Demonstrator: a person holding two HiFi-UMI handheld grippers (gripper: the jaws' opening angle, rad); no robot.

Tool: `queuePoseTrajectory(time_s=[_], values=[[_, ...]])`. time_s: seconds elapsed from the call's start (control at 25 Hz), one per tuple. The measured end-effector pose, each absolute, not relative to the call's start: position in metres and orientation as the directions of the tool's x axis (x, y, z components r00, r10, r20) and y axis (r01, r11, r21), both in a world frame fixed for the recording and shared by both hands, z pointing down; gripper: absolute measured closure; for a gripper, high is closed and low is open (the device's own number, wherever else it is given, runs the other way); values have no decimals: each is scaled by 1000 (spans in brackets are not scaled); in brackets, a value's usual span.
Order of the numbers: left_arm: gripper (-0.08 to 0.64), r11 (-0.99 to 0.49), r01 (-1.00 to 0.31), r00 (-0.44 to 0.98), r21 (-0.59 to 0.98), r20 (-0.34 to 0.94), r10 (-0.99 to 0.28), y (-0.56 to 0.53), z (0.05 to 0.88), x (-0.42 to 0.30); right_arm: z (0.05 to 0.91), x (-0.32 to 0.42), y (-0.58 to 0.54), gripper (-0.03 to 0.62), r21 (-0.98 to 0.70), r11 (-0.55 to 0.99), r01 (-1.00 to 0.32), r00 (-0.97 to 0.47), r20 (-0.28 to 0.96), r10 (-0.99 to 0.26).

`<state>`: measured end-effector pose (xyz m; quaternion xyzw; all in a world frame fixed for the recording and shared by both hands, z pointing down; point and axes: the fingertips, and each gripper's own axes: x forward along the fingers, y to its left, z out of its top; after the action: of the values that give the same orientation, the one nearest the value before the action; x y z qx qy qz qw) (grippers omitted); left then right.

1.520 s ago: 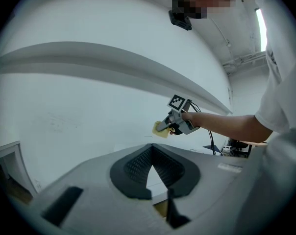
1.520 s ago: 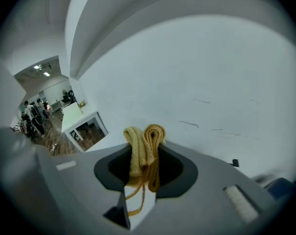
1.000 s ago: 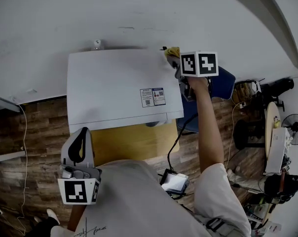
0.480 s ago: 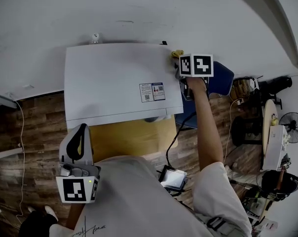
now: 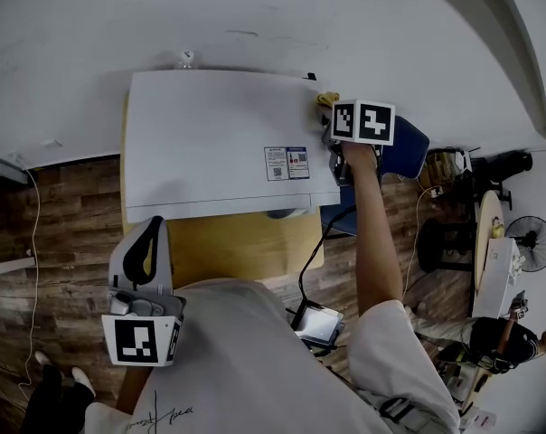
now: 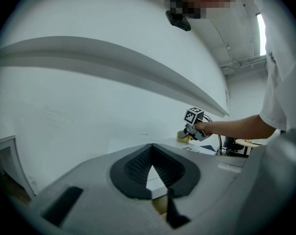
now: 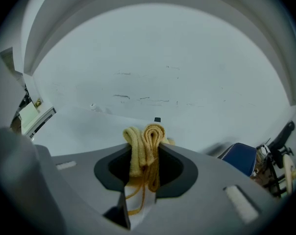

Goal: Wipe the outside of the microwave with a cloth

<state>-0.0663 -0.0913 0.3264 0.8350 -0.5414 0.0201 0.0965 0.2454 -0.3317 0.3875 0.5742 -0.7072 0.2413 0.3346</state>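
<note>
Yellow cloth tight in right hand-held gripper at far corner of microwave; left hand-held gripper closed.

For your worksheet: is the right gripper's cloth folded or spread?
Folded: the cloth shows two doubled-over loops pinched in the right gripper.

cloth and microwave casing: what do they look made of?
Cloth: yellow terry or knit, probably cotton or microfibre. It shows soft ribbed folds, and loose threads hang between the jaws.
Microwave: white casing, likely painted sheet metal with a matte to satin finish. The top is flat and even, with crisp edges and a stuck-on label. Plastic can't be ruled out.
</note>
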Motion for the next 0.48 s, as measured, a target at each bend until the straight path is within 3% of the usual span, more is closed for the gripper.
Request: queuePoseTrajectory(time_s=[0.48], values=[[565,-394,-909,410,136,122,-904,-85,323,-69,387,207,-324,479,13,277,-961,-175,748,-640]])
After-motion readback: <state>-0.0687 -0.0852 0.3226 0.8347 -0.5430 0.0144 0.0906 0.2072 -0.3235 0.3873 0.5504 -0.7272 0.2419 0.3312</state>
